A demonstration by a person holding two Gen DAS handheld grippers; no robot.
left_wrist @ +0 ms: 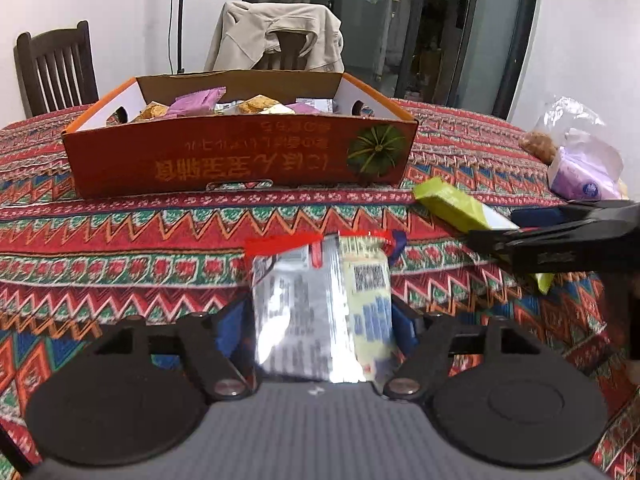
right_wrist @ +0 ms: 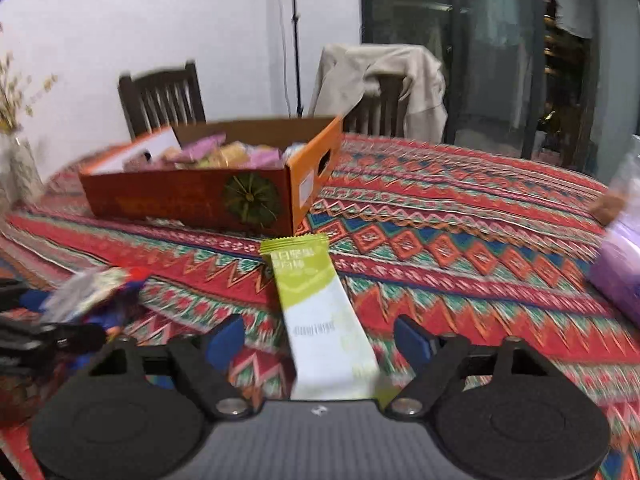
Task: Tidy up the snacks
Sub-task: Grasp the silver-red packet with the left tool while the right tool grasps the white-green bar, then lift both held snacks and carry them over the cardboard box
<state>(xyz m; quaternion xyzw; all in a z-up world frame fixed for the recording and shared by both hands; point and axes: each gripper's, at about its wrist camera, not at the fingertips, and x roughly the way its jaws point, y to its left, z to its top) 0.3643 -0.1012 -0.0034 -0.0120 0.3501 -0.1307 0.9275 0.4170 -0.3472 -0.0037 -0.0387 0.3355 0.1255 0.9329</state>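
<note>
Red, green and blue zigzag cloth (left_wrist: 160, 240) covers the table, and on it at twelve o'clock in the left wrist view stands an open orange cardboard box (left_wrist: 240, 156) filled with wrapped snacks (left_wrist: 200, 102). The left gripper (left_wrist: 322, 320) has a silver foil snack packet with a red top seal (left_wrist: 304, 304) between its blue pads, which sit right against the packet's sides, so it appears clenched on it. At three o'clock in that view the right gripper (left_wrist: 560, 236) carries a green and white snack bar (left_wrist: 460, 204). In the right wrist view, the bar (right_wrist: 320, 312) runs toward twelve o'clock between the jaws of the right gripper (right_wrist: 320, 340); the pads stand clear of its sides, and whether it is gripped I cannot tell. The box (right_wrist: 224, 184) sits at eleven o'clock there. A clear bag with a purple pack (left_wrist: 580, 168) lies at two o'clock.
</note>
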